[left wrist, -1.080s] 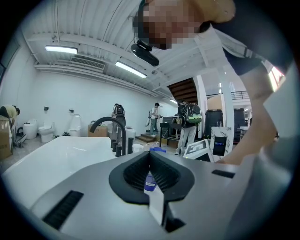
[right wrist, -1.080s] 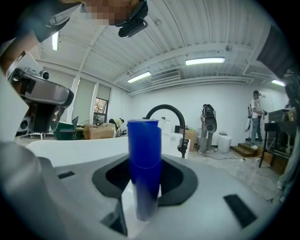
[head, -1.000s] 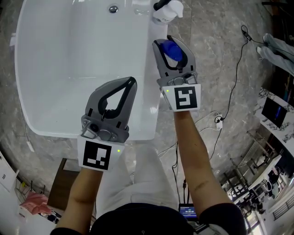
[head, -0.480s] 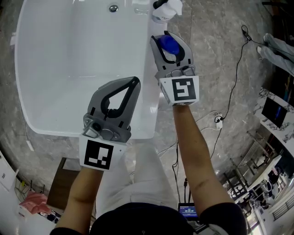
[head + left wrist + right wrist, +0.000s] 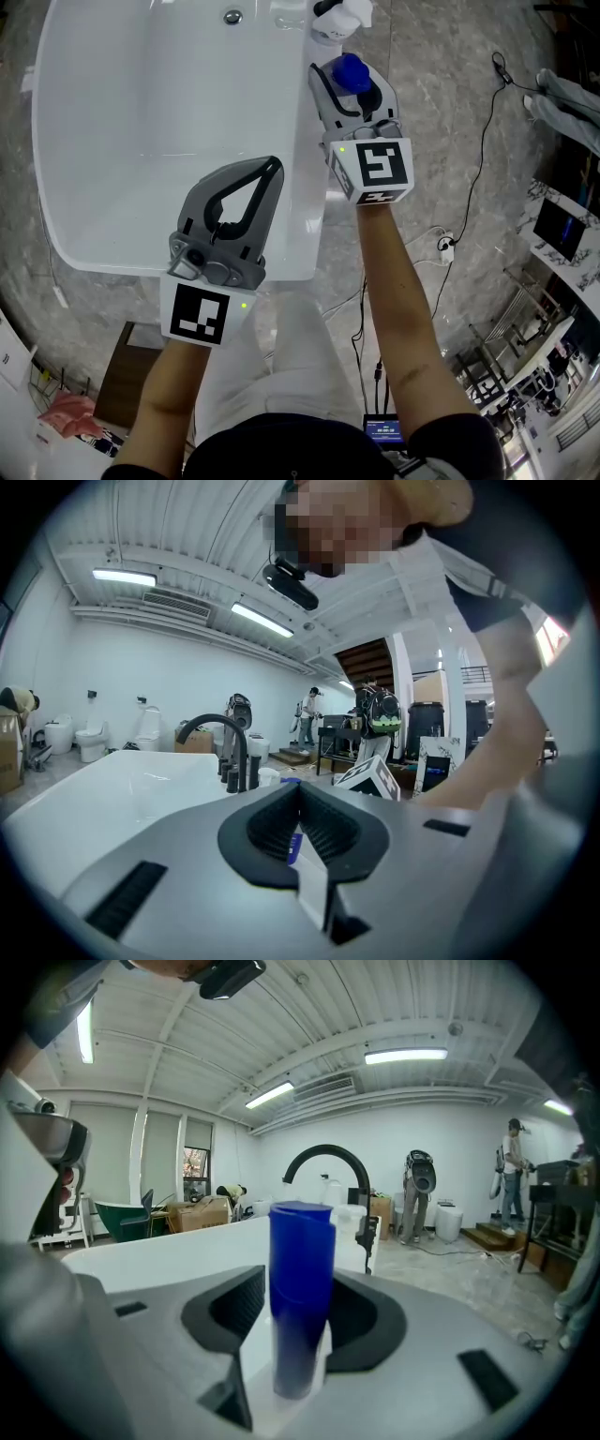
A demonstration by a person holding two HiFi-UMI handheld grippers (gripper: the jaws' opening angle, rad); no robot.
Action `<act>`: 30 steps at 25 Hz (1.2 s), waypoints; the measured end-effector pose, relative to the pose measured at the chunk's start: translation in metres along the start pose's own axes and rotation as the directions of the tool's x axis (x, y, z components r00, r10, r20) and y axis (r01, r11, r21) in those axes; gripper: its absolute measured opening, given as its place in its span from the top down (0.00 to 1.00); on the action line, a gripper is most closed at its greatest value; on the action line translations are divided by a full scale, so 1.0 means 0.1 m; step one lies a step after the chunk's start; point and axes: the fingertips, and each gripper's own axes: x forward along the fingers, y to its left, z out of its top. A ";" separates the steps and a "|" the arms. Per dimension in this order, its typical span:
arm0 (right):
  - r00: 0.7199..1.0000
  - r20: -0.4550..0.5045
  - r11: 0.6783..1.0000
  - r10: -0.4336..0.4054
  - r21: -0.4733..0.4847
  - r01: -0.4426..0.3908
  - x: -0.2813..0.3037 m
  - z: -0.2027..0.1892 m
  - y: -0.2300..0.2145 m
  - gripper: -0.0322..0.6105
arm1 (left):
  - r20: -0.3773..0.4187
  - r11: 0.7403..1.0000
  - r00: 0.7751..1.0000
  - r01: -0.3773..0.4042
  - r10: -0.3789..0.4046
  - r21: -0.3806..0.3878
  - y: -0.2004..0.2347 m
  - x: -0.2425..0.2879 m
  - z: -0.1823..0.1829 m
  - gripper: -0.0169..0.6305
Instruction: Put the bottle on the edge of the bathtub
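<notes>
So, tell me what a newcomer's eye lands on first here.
A bright blue bottle stands upright on the rim of the white bathtub, between the right tongs, whose jaws have just been opening and stand clear of it. The left tongs hang shut and empty over the tub. A black arched faucet rises behind the bottle.

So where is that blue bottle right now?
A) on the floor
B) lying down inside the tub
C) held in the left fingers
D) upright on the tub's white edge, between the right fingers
D: the blue bottle stands upright on the edge of the bathtub, between the fingers of the right gripper, which have just been opening.
</notes>
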 end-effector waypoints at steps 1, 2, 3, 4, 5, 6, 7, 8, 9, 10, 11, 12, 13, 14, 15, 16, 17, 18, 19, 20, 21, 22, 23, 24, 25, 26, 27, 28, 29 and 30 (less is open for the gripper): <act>1.000 0.009 1.000 0.003 0.005 -0.003 -0.01 0.02 0.00 0.67 | 0.000 1.000 1.000 0.001 -0.001 0.000 -0.01 -0.02 0.00 0.97; 1.000 0.020 1.000 0.003 0.005 -0.003 -0.03 0.06 0.01 0.67 | 0.000 1.000 1.000 0.001 -0.001 0.000 -0.01 -0.04 0.00 0.97; 0.999 0.032 1.000 0.000 -0.002 0.000 -0.06 0.10 0.01 0.66 | 0.000 1.000 1.000 0.002 -0.002 0.003 -0.02 -0.06 0.00 0.97; 0.999 0.043 1.000 -0.006 -0.013 0.006 -0.09 0.15 0.01 0.66 | 0.002 1.000 1.000 0.003 -0.003 0.005 -0.03 -0.08 0.01 0.97; 0.999 0.052 1.000 -0.012 -0.022 0.013 -0.12 0.21 0.01 0.65 | 0.004 1.000 1.000 0.003 -0.003 0.008 -0.04 -0.10 0.02 0.97; 0.998 0.062 0.999 -0.017 -0.029 0.018 -0.15 0.26 0.01 0.64 | 0.006 1.000 1.000 0.004 -0.004 0.011 -0.05 -0.11 0.04 0.97; 0.997 0.072 0.999 -0.022 -0.034 0.024 -0.18 0.32 0.00 0.64 | 0.008 1.000 1.000 0.005 -0.005 0.016 -0.05 -0.12 0.06 0.97; 0.996 0.083 0.999 -0.028 -0.040 0.031 -0.21 0.38 0.00 0.63 | 0.010 1.000 1.000 0.006 -0.006 0.022 -0.06 -0.13 0.08 0.97; 0.995 0.095 0.998 -0.035 -0.049 0.040 -0.25 0.45 -0.01 0.63 | 0.014 1.000 1.000 0.008 -0.008 0.028 -0.07 -0.15 0.11 0.97; 0.993 0.107 0.997 -0.042 -0.060 0.048 -0.29 0.53 0.00 0.63 | 0.018 0.999 1.000 0.009 -0.009 0.033 -0.08 -0.18 0.14 0.97; 0.992 0.119 0.996 -0.045 -0.071 0.054 -0.33 0.61 0.02 0.63 | 0.024 0.999 1.000 0.008 -0.009 0.039 -0.09 -0.21 0.18 0.97; 0.990 0.132 0.995 -0.046 -0.081 0.057 -0.38 0.70 0.05 0.63 | 0.029 0.999 1.000 0.008 -0.009 0.044 -0.10 -0.24 0.22 0.97; 0.988 0.145 0.994 -0.044 -0.089 0.057 -0.44 0.78 0.08 0.63 | 0.034 0.999 0.999 0.007 -0.008 0.049 -0.11 -0.27 0.27 0.97; 0.987 0.155 0.994 -0.040 -0.097 0.056 -0.50 0.87 0.11 0.63 | 0.038 0.999 0.999 0.005 -0.007 0.052 -0.13 -0.29 0.31 0.97; 0.986 0.162 0.993 -0.037 -0.104 0.055 -0.58 0.95 0.14 0.63 | 0.042 0.999 0.999 0.004 -0.006 0.052 -0.16 -0.32 0.37 0.97; 0.985 0.168 0.993 -0.037 -0.109 0.055 -0.68 1.03 0.17 0.63 | 0.046 0.999 0.999 0.001 -0.003 0.050 -0.20 -0.35 0.43 0.97; 0.984 0.176 0.992 -0.039 -0.112 0.060 -0.77 1.12 0.19 0.64 | 0.051 0.999 0.999 -0.004 0.001 0.049 -0.23 -0.38 0.50 0.97; 0.980 0.191 0.991 -0.048 -0.111 0.070 -0.87 1.22 0.20 0.66 | 0.061 0.999 0.998 -0.011 0.008 0.051 -0.25 -0.41 0.59 0.97; 0.975 0.213 0.990 -0.062 -0.107 0.087 -0.97 1.33 0.20 0.71 | 0.073 0.998 0.997 -0.020 0.016 0.055 -0.26 -0.44 0.67 0.97; 0.968 0.238 0.989 -0.082 -0.097 0.107 -1.07 1.45 0.21 0.77 | 0.087 0.998 0.996 -0.030 0.024 0.062 -0.25 -0.47 0.76 0.97; 0.960 0.260 0.988 -0.103 -0.083 0.129 -1.17 1.55 0.22 0.82 | 0.099 0.997 0.995 -0.038 0.031 0.068 -0.25 -0.51 0.83 0.97; 0.953 0.275 0.987 -0.126 -0.064 0.149 -1.27 1.64 0.23 0.86 | 0.107 0.996 0.994 -0.045 0.037 0.073 -0.25 -0.56 0.90 0.97; 0.948 0.284 0.985 -0.145 -0.044 0.164 -1.38 1.71 0.26 0.93 | 0.112 0.996 0.993 -0.053 0.045 0.074 -0.25 -0.61 0.95 0.97; 0.945 0.285 0.985 -0.159 -0.026 0.173 -1.49 1.75 0.30 0.95 | 0.116 0.995 0.992 -0.063 0.054 0.073 -0.25 -0.67 1.00 0.97; 0.945 0.282 0.984 -0.167 -0.008 0.177 -1.60 1.79 0.34 0.95 | 0.119 0.995 0.991 -0.074 0.065 0.070 -0.26 -0.72 1.05 0.97; 0.945 0.277 0.984 -0.174 0.008 0.179 -1.70 1.81 0.39 0.95 | 0.122 0.994 0.990 -0.085 0.077 0.064 -0.26 -0.78 1.09 0.97; 0.945 0.271 0.983 -0.183 0.021 0.184 -1.80 1.84 0.43 0.95 | 0.126 0.994 0.988 -0.096 0.089 0.057 -0.26 -0.84 1.15 0.97; 0.945 0.262 0.981 -0.194 0.029 0.193 -1.89 1.86 0.48 0.95 | 0.132 0.993 0.986 -0.107 0.099 0.052 -0.26 -0.90 1.20 0.97; 0.945 0.253 0.978 -0.206 0.033 0.205 -1.99 1.89 0.51 0.95 | 0.138 0.992 0.985 -0.115 0.107 0.051 -0.27 -0.96 1.27 0.97; 0.944 0.246 0.976 -0.218 0.037 0.216 -2.09 1.92 0.55 0.95 | 0.145 0.991 0.983 -0.121 0.113 0.054 -0.27 -1.01 1.34 0.97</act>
